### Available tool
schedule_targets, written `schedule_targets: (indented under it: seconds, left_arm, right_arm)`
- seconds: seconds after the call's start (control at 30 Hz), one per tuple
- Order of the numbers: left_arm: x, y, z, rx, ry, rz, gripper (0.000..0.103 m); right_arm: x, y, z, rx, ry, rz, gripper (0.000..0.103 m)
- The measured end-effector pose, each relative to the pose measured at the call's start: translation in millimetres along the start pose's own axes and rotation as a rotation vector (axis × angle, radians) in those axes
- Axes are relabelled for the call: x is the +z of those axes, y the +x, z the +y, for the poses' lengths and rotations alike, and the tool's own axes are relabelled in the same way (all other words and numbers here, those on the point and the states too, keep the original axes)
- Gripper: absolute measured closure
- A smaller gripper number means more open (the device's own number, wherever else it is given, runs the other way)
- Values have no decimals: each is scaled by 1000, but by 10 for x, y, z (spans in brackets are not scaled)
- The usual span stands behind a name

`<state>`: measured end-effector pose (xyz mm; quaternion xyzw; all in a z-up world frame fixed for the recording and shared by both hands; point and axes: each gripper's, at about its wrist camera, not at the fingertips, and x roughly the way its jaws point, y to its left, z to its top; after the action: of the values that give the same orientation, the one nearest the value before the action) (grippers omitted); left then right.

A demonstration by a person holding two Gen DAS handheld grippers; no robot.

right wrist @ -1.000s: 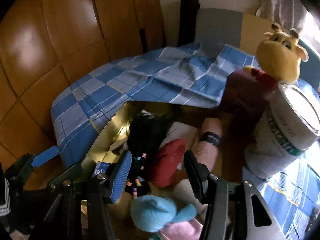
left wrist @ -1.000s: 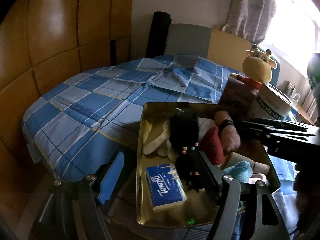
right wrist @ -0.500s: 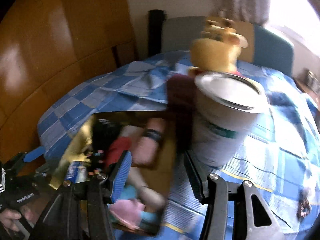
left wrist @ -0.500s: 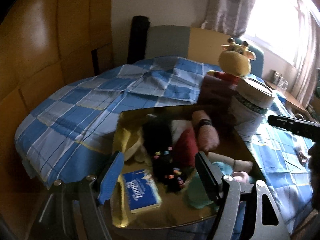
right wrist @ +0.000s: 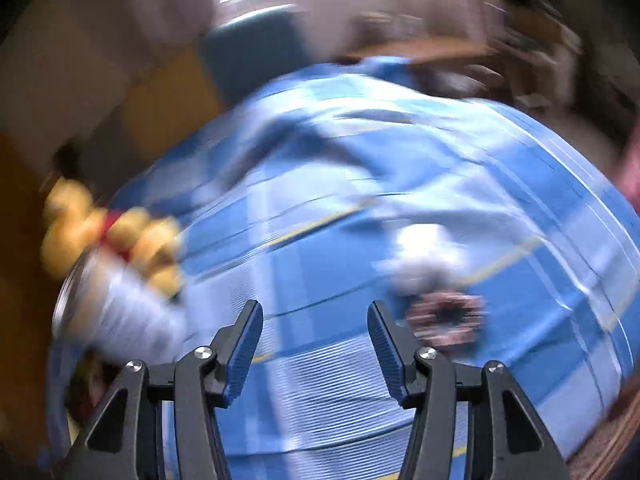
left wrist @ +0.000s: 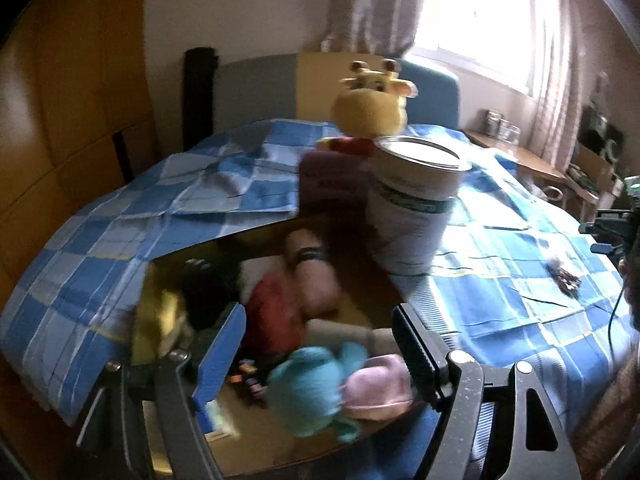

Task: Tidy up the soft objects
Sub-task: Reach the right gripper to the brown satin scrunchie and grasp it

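Soft toys: teal plush (left wrist: 310, 390) and pink plush (left wrist: 378, 386) lie in gold tray (left wrist: 256, 456), nearest the camera, at 6 o'clock
Left gripper (left wrist: 318, 346): jaws opening, nothing pinched, above the plush pile
Right gripper (right wrist: 314, 346): jaws apart, empty, over checked blue cloth (right wrist: 360, 208)
Scrunchie (right wrist: 446, 320): on cloth at 3 o'clock of right gripper, view blurred
Tin can (left wrist: 416, 204): upright beyond tray, 1 o'clock
Giraffe toy (left wrist: 372, 104): behind can, 12 o'clock

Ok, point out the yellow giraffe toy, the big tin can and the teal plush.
yellow giraffe toy (left wrist: 370, 110), left wrist view, on its muzzle.
big tin can (left wrist: 412, 220), left wrist view, on its side wall below the green band.
teal plush (left wrist: 308, 380), left wrist view, on its body.
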<state>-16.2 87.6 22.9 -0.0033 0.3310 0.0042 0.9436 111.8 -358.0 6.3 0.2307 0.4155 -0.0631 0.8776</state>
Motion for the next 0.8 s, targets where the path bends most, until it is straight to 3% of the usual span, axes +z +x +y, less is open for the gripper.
schedule_targets:
  seconds: [0.17, 0.27, 0.47, 0.8]
  left_arm:
    - [90, 95, -387, -75, 61, 19, 26]
    - [129, 140, -602, -116, 93, 31, 24]
    - [173, 231, -932, -172, 147, 51, 24]
    - [129, 344, -1202, -217, 186, 90, 24]
  right_arm:
    - [202, 182, -811, -83, 188, 48, 46]
    - [216, 384, -1023, -85, 253, 106, 46]
    - [210, 715, -1069, -126, 273, 165, 46]
    - [39, 922, -678, -113, 77, 271, 42]
